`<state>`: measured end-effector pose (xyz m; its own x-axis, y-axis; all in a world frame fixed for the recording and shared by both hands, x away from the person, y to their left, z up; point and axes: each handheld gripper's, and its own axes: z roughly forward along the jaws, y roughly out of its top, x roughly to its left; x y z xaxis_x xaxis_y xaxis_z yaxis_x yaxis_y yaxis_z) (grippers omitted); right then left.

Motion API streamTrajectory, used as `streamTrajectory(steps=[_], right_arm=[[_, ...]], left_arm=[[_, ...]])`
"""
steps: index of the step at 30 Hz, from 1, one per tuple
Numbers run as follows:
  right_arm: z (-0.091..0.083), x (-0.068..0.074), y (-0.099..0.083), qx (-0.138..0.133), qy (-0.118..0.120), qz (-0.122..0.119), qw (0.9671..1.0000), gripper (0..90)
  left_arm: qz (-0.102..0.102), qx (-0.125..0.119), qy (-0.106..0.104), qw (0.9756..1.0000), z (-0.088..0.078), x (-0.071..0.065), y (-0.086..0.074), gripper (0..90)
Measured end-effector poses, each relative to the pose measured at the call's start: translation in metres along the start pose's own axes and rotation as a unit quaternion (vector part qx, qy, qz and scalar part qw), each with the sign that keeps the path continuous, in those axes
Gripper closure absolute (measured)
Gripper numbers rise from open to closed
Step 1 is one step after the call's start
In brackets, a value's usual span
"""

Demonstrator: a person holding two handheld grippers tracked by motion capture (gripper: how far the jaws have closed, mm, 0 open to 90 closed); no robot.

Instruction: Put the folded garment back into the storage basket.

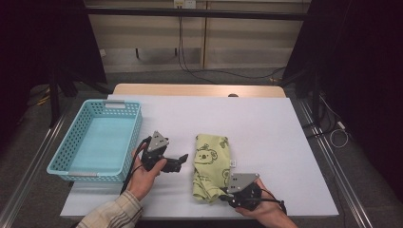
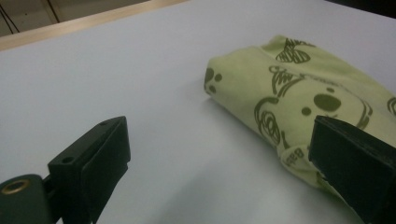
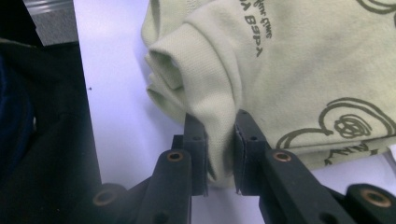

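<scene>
Room: dark curtains stand on both sides, a pale wall panel with hanging cables at the back, grey floor around.
Surface [image 1: 266,123]: white and wide, with a wooden strip along its far edge.
Cloth [image 1: 211,166]: yellow-green with printed bear faces, folded into a long bundle, lying near the front middle of the surface.
Basket [image 1: 71,147]: light blue plastic mesh, on the left part of the surface, well apart from the cloth; its near corner hangs past the surface edge.
Left tool [image 1: 179,160]: held in the left hand [image 1: 145,176], jaws wide apart and holding nothing, pointing at the cloth's left side, near it but not touching; bare surface lies between them.
Right tool [image 3: 219,154]: jaws pinched on a rolled cuff at the cloth's near end, fabric pressed between both pads.
In the way: nothing stands between the left tool and the cloth.
Hidden: in the high view the right tool's grey plate [image 1: 241,182] covers its jaw tips and the cloth's near corner.
Cut off: the right hand [image 1: 266,211] and the checked left sleeve [image 1: 111,213] run out at the bottom edge.
Hard to make out: lettering printed on the cloth is upside down and unreadable.
</scene>
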<state>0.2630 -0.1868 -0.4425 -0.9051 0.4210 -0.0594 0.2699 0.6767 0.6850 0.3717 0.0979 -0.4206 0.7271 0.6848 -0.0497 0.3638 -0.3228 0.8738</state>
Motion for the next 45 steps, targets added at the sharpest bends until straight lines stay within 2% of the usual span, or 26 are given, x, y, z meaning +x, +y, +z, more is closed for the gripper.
streamTrajectory(steps=[3, 4, 7, 10, 12, 15, 19, 21, 23, 28, 30, 32, 35, 38, 39, 40, 41, 42, 45], right_arm=[[0.000, 0.000, 0.000, -0.001, 0.002, 0.004, 1.0000, 78.4], [0.000, 0.000, 0.000, -0.002, 0.003, 0.004, 1.0000, 78.4], [0.000, 0.001, 0.001, 0.001, -0.003, 0.001, 1.0000, 78.4], [0.000, 0.000, 0.000, -0.001, -0.001, -0.001, 1.0000, 78.4], [0.000, 0.000, 0.000, -0.003, 0.002, 0.004, 1.0000, 78.4], [0.000, 0.000, 0.000, -0.004, 0.002, 0.003, 1.0000, 78.4], [0.000, 0.000, 0.000, -0.004, 0.003, 0.002, 1.0000, 78.4], [0.000, 0.000, 0.000, -0.002, 0.001, 0.002, 1.0000, 78.4], [0.000, 0.000, -0.001, -0.006, 0.002, 0.001, 1.0000, 78.4], [0.000, 0.000, -0.001, -0.005, 0.002, 0.001, 1.0000, 78.4], [0.000, 0.000, -0.001, -0.005, 0.002, 0.001, 1.0000, 78.3], [0.000, 0.000, 0.000, -0.001, 0.001, 0.000, 1.0000, 78.3], [0.000, -0.001, 0.000, -0.002, 0.000, 0.000, 1.0000, 78.3], [0.000, -0.001, 0.000, -0.002, 0.001, 0.000, 1.0000, 78.3], [0.000, -0.001, 0.000, -0.002, 0.001, 0.000, 1.0000, 78.3], [0.000, -0.001, -0.001, -0.002, 0.001, 0.001, 1.0000, 78.3], [0.000, 0.000, -0.001, -0.002, 0.001, 0.002, 1.0000, 78.3], [0.000, -0.001, -0.001, -0.002, 0.002, 0.001, 1.0000, 78.3], [0.000, 0.000, -0.001, -0.005, 0.002, 0.000, 1.0000, 78.3]], left_arm=[[0.015, 0.003, 0.004, 0.9999, 0.008, 0.002, 0.009, 6.4], [0.005, -0.003, -0.003, 1.0000, 0.013, 0.002, 0.011, 8.0], [-0.008, 0.009, -0.019, 0.9997, 0.024, 0.005, 0.020, 9.7], [-0.008, 0.012, -0.036, 0.9993, 0.034, 0.005, 0.025, 9.1], [0.003, 0.024, -0.032, 0.9992, 0.039, 0.005, 0.029, 9.1], [-0.015, 0.044, -0.043, 0.9980, 0.047, 0.007, 0.033, 9.1], [-0.011, 0.041, -0.054, 0.9976, 0.051, 0.013, 0.036, 9.1], [-0.014, 0.049, -0.060, 0.9969, 0.055, 0.016, 0.037, 10.2], [-0.010, 0.060, -0.047, 0.9970, 0.059, 0.019, 0.038, 11.6], [-0.022, 0.068, -0.046, 0.9964, 0.068, 0.025, 0.041, 13.7], [-0.020, 0.076, -0.045, 0.9959, 0.071, 0.025, 0.043, 16.0], [-0.027, 0.070, -0.043, 0.9962, 0.074, 0.024, 0.044, 17.3], [-0.021, 0.080, -0.048, 0.9954, 0.080, 0.024, 0.046, 20.7], [-0.041, 0.086, -0.039, 0.9947, 0.086, 0.021, 0.044, 20.8], [-0.040, 0.085, -0.041, 0.9947, 0.088, 0.021, 0.044, 19.8], [-0.045, 0.090, -0.049, 0.9937, 0.090, 0.021, 0.043, 21.0], [-0.049, 0.089, -0.046, 0.9937, 0.091, 0.020, 0.042, 23.3], [-0.044, 0.093, -0.047, 0.9935, 0.092, 0.022, 0.042, 23.6], [-0.066, 0.097, -0.055, 0.9915, 0.095, 0.021, 0.040, 26.3]])
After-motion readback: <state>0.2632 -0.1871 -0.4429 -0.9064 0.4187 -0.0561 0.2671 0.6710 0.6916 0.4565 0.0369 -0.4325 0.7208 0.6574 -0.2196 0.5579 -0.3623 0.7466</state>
